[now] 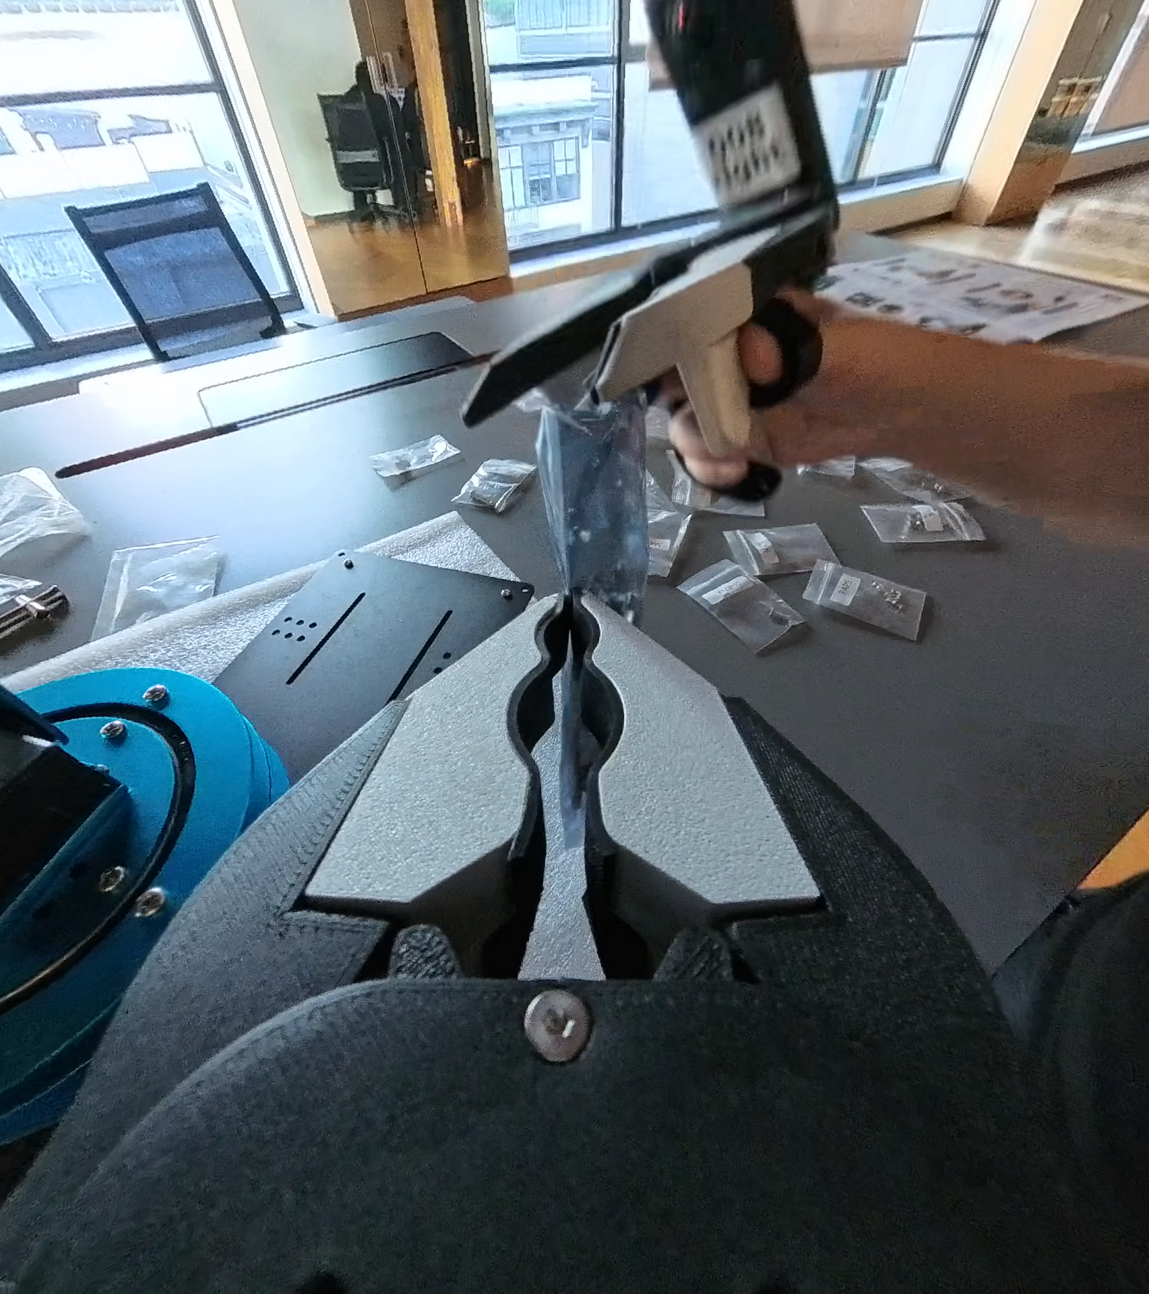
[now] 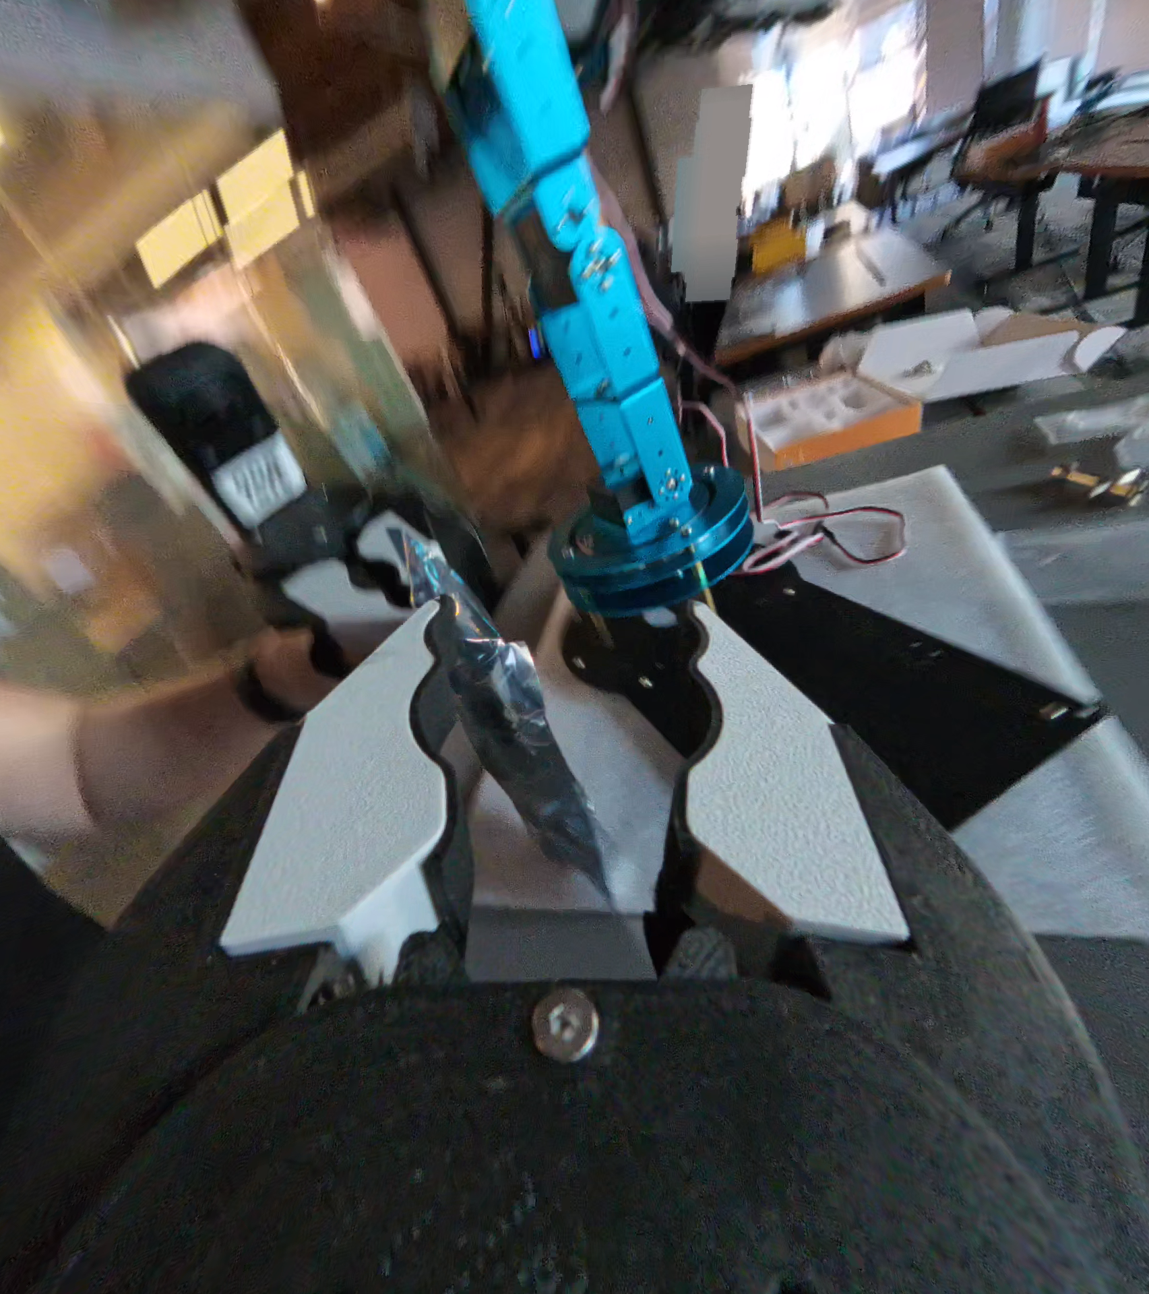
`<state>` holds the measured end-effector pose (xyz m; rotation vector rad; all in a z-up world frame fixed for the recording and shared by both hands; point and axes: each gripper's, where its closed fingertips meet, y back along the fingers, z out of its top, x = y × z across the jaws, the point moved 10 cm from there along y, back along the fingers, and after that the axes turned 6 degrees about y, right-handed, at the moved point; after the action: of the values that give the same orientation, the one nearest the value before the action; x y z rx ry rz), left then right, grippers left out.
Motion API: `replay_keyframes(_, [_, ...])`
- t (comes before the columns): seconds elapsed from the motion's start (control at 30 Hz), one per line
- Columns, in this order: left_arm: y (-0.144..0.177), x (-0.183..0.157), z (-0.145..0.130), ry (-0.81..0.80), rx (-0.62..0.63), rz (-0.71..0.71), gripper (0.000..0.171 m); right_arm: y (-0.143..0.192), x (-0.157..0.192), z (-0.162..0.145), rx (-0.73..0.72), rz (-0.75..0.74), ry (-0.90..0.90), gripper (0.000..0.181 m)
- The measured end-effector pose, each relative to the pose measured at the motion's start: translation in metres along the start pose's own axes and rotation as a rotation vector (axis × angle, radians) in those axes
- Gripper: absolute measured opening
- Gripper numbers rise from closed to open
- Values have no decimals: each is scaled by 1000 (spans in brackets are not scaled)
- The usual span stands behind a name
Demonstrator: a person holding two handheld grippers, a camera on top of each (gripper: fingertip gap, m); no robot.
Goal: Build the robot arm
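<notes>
L tool (image 1: pixel 575 602) clamps plastic bag (image 1: pixel 596 504), R tool (image 2: pixel 568 616) agape

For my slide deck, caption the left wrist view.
Left gripper pinches a blue-tinted plastic bag above a dark table strewn with small parts bags.

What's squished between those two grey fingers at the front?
A see-through plastic bag with dark parts inside, clamped by the left gripper, as the left wrist view shows.

blue arm (image 2: pixel 561 231) cut off — background blurred
</notes>
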<state>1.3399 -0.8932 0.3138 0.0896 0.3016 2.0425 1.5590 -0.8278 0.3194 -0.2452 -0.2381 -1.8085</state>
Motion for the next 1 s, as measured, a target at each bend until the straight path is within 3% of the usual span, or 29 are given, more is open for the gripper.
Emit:
replay_keyframes(0.1, [-4, -5, -1, -10, -29, 5, 0, 6, -5, -23, -201, 74, -260, 63])
replay_keyframes(0.23, [-2, -1, 0, 70, -9, 20, 0, 29, 4, -29, -437, 126, -301, 62])
replay_keyframes(0.27, [-1, -1, 0, 72, -2, 26, 0, 31, 10, -28, -437, 115, -251, 60])
replay_keyframes(0.37, [0, 0, 2, 70, 17, 32, 0, 24, 37, -30, -204, -107, 173, 60])
replay_keyframes(0.43, [0, 2, 3, 95, 23, 28, 0, 21, 42, -32, -164, -229, 297, 59])
replay_keyframes(0.5, [-1, 2, 4, 100, 26, 34, 0, 19, 31, -38, -177, -192, 139, 53])
replay_keyframes(0.57, [-1, 1, 5, 89, 22, 32, 0, 17, 20, -44, -158, -70, -62, 21])
replay_keyframes(0.63, [0, 0, 8, 93, 1, 16, 0, 16, 13, -44, -211, -60, -144, 26])
replay_keyframes(0.83, [0, 8, 3, 164, 10, 8, 0, 8, 14, -46, -73, -13, -106, 0])
replay_keyframes(1.0, [-8, 0, 4, 123, 60, -9, 0, -6, 21, -42, 30, -83, -13, 0])
